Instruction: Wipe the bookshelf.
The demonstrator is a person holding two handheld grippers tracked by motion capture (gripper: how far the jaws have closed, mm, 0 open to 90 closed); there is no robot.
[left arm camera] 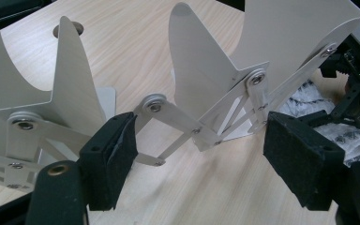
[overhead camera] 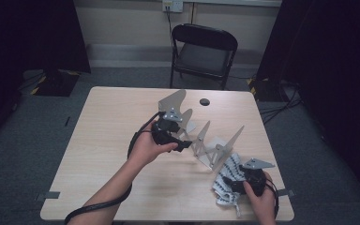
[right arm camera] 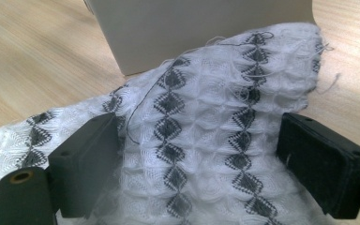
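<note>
Right gripper jaws apart — seemingly resting on cloth.

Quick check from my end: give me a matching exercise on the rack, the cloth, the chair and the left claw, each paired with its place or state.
Things:
1. metal rack
2. patterned cloth
3. black chair
4. left claw

Places or states:
A. on the floor beyond the table's far edge
B. open, jaws wide, nothing clamped
C. standing on the tabletop, plates upright
D. lying between the right claw's jaws

Pairs: 1-C, 2-D, 3-A, 4-B
</note>
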